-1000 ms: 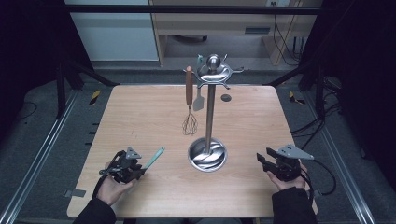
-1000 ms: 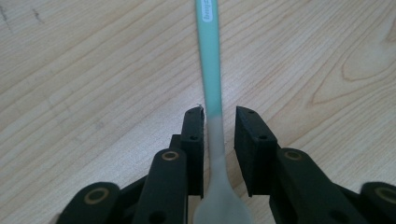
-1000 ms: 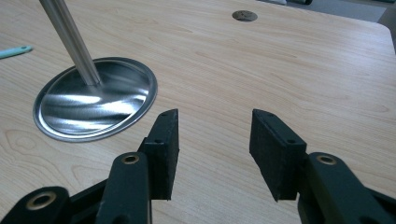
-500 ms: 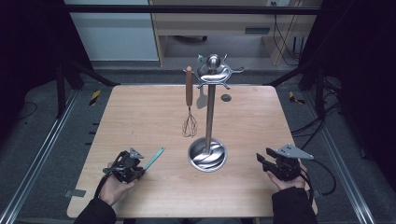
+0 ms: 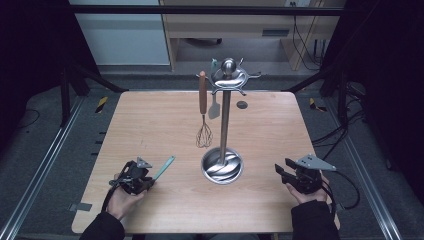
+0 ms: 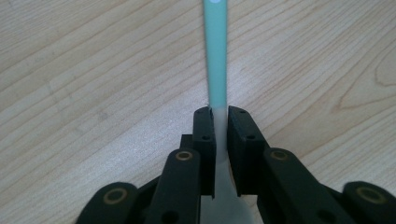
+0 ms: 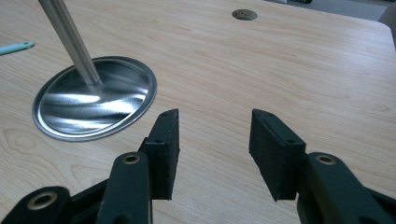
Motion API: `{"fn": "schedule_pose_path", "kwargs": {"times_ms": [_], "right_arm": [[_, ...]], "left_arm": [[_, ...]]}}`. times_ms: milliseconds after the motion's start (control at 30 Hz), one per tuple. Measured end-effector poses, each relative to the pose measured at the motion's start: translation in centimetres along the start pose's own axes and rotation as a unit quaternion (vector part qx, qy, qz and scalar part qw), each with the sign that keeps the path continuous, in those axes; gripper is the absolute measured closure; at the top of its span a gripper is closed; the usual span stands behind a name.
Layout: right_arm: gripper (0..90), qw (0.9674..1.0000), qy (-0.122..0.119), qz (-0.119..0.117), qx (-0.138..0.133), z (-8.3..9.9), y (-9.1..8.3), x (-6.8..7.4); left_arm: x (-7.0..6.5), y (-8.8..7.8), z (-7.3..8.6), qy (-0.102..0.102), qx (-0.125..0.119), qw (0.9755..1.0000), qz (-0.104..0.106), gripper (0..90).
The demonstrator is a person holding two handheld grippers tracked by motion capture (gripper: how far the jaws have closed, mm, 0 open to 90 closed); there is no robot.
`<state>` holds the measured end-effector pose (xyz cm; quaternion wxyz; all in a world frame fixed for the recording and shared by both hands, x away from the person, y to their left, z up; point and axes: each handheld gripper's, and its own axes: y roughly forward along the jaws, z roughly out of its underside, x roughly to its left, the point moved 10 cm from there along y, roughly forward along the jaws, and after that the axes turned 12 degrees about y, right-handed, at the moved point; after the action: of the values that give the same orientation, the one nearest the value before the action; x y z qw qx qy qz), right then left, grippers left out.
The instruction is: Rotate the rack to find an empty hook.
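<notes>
My left gripper rests on the table's near left, and its pads touch both sides of a teal-handled utensil. The teal handle points away toward the stand, and the pale neck sits between the jaws, which have just been opening a little. Its head is hidden under the gripper. A steel utensil stand rises from a round base at the table's middle. A wooden-handled whisk and a grey spatula hang from it. My right gripper lies at the near right, open, nothing between its jaws.
A small dark round disc lies on the wooden table behind the stand. The stand's base is just left of the right gripper's jaws. Metal rails and cables run along the floor on both sides of the table.
</notes>
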<state>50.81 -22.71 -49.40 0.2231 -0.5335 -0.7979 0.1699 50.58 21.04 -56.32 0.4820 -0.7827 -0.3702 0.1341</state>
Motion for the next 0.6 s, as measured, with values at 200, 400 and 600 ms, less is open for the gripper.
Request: {"fn": "schedule_pose_path", "kwargs": {"times_ms": [200, 400, 600], "right_arm": [[53.1, 1.0000, 0.002, -0.001, 0.001, 0.02, 0.00, 0.07], [53.0, 1.0000, 0.001, 0.000, 0.001, 0.03, -0.04, 0.06], [52.9, 1.0000, 0.000, 0.000, 0.003, 0.09, 0.04, 0.04]], "left_arm": [[0.09, 0.05, -0.08, -0.002, 0.003, 1.0000, 0.006, 77.7], [-0.01, 0.07, -0.21, -0.004, 0.019, 0.9997, 0.013, 81.3], [-0.10, 0.04, -0.25, -0.002, 0.024, 0.9997, 0.010, 82.5]]}}
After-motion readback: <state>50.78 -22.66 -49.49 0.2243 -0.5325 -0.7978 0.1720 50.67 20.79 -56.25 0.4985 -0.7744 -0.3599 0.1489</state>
